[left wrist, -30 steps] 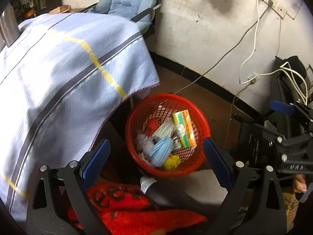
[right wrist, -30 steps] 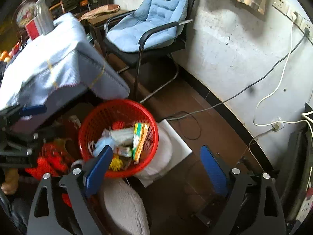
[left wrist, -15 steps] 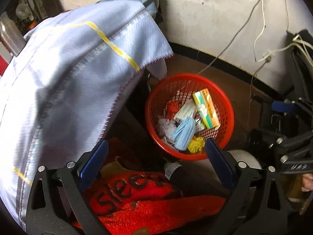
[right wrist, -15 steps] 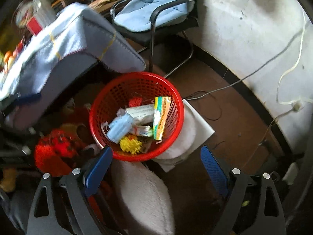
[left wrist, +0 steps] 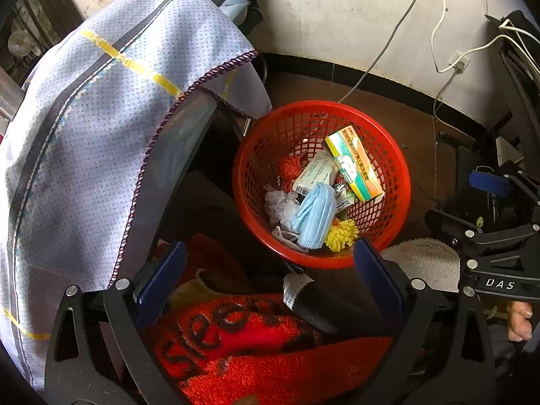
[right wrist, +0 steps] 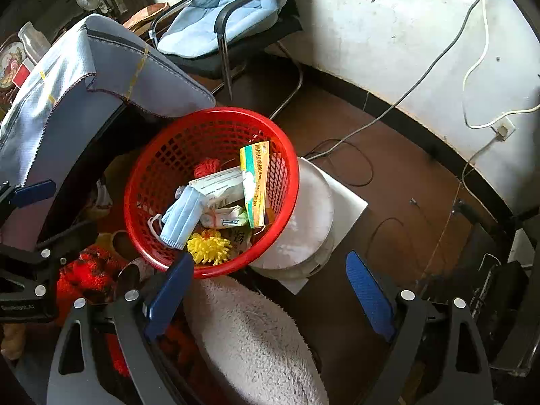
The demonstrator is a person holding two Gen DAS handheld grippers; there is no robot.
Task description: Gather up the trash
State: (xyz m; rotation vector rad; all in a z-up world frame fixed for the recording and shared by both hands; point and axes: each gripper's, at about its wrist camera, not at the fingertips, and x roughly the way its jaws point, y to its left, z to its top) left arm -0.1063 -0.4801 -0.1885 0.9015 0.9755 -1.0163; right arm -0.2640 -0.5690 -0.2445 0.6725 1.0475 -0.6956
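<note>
A red basket (left wrist: 398, 182) sits on the brown floor (right wrist: 388, 175) beside the cloth-draped worktop (left wrist: 84, 135), and the trash lies inside it. In the left wrist view a blue mask (left wrist: 314, 216) rests near the front, with a yellow pompom (left wrist: 341, 234) just beside it, crumpled white paper (left wrist: 280, 204) to the left, a red yarn ball (left wrist: 290, 167) behind, and a yellow-green box (left wrist: 354, 163) leaning against the far right wall over a white packet (left wrist: 314, 173). The left gripper (left wrist: 268, 281) hangs above the near rim with its blue pads wide apart and nothing between them; below it lie a red towel (left wrist: 270, 364) with dark lettering and a black handle (left wrist: 314, 307). The right gripper (right wrist: 270, 293) is likewise spread and empty, hovering over a white fluffy cushion (right wrist: 256, 341) just in front of the basket (right wrist: 141, 202). From this side the mask (right wrist: 182, 216), pompom (right wrist: 209, 246) and box (right wrist: 254, 185) show clearly, and a white round lid (right wrist: 303, 222) on a white board touches the basket's right side. A blue-cushioned chair (right wrist: 222, 17) stands by the wall behind, with cables (right wrist: 422, 77) trailing down to the floor. Part of a hand (left wrist: 519, 320) shows at the right edge of the left view.
</note>
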